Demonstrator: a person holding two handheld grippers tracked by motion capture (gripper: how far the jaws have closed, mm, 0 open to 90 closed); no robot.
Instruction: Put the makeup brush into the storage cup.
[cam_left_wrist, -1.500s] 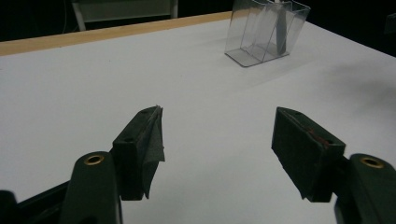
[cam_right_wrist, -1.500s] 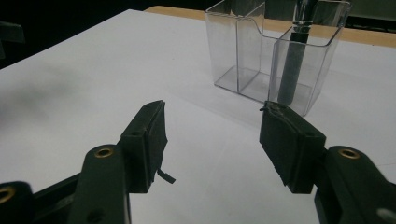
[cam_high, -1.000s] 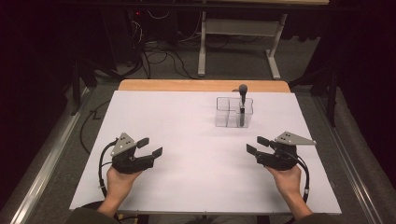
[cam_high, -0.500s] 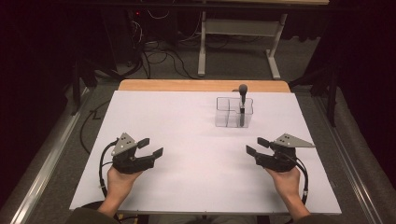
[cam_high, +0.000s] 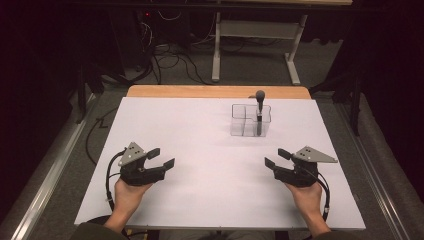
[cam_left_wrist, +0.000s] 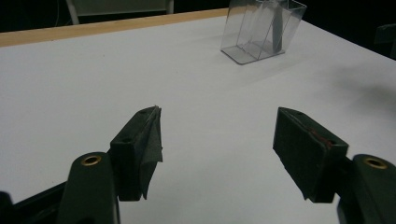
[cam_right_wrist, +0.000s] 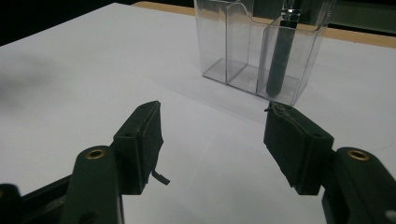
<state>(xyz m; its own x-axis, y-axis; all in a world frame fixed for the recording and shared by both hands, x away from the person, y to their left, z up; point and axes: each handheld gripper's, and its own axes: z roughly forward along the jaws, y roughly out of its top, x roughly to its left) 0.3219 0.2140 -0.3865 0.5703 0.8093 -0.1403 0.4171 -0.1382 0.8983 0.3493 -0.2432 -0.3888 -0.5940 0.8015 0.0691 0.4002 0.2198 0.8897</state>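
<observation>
a clear divided holder (cam_high: 250, 120) is seen on the far right part of the white table (cam_high: 200, 200), with a dark microphone-like stick (cam_high: 259, 112) standing upright in its right compartment; the right gripper (cam_high: 274, 159) is the nearer one, the holder lying ahead of it and slightly left; its jaws, just opened further, stand wide and empty; the left gripper (cam_high: 161, 158) is well apart, jaws likewise wide and empty.

white table (cam_high: 200, 130), clear holder (cam_high: 244, 120), dark grey brush (cam_high: 259, 112), black claws, grey top plates
</observation>
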